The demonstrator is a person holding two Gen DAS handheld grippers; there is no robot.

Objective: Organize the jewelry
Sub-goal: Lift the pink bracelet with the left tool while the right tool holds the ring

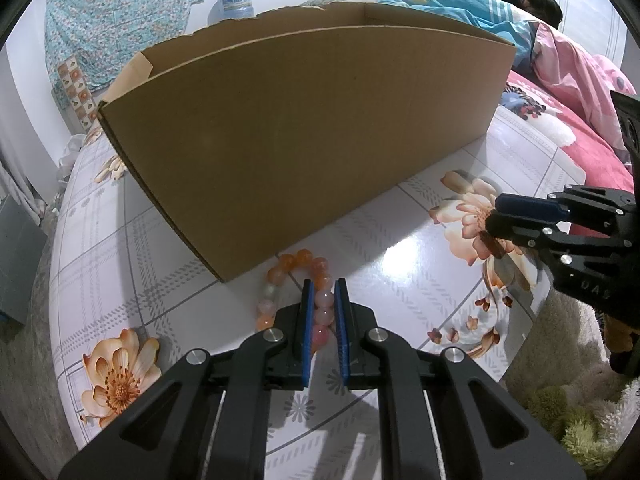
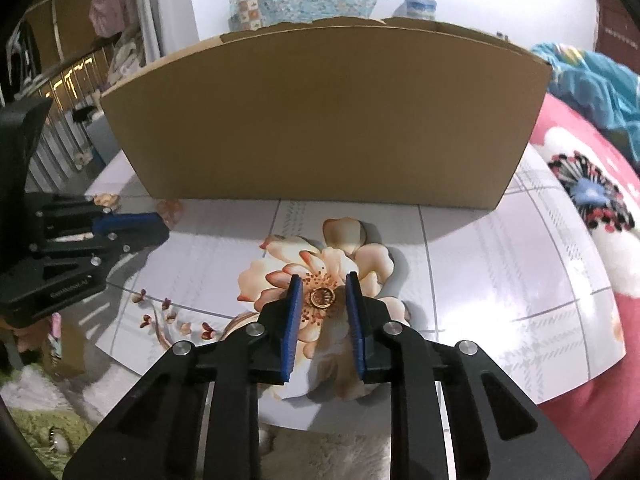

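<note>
**Mia:** What is the biggest thing here?

**Ben:** The table [image 1: 400, 240]. It is round and shiny, with a pale check pattern and big peach flowers printed on it. A tall brown cardboard box [image 1: 304, 152] stands on it, toward the far edge. The box is open on top, and its back rim looks torn.

**Mia:** Where is the jewelry?

**Ben:** A bead bracelet [image 1: 308, 288] lies flat on the table, near the front left corner of the box. Its round beads are orange, pink and pale, a bit see-through. A little ring [image 2: 322, 296] lies in the middle of a printed flower, closer to the near edge of the table. It is gold colored with a dark band inside.

**Mia:** What are the grippers doing?

**Ben:** The left gripper [image 1: 324, 292] is low over the bracelet. Its blue fingers [image 1: 307, 316] are narrow, with one side of the bead loop between them. I cannot tell if they squeeze the beads yet. The right gripper [image 2: 322, 286] is low over the ring. Its blue fingers [image 2: 291, 320] stand a bit apart, one on each side of the ring, not touching it.
</note>
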